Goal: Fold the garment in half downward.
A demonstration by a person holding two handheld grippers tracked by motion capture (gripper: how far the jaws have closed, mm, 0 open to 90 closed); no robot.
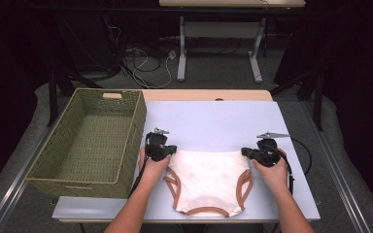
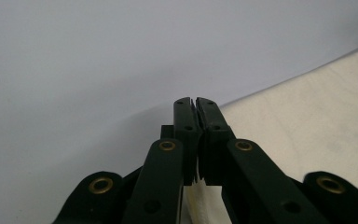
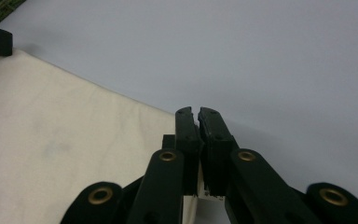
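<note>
Cream underpants [image 1: 208, 182] with brown trim lie flat on the pale grey tabletop [image 1: 213, 121], near the front edge, waistband away from me. My left gripper [image 1: 167, 151] sits at the waistband's left corner; in the left gripper view [image 2: 196, 103] I see its jaws clenched, with a fold of cream fabric [image 2: 193, 200] pinched between them lower down. My right gripper [image 1: 245, 152] is at the waistband's right corner; in the right gripper view [image 3: 196, 112] its jaws are likewise pressed together on a bit of the cloth. A woven green basket [image 1: 58, 150] stands to the left of the garment, just beside my left hand [image 1: 151, 167].
</note>
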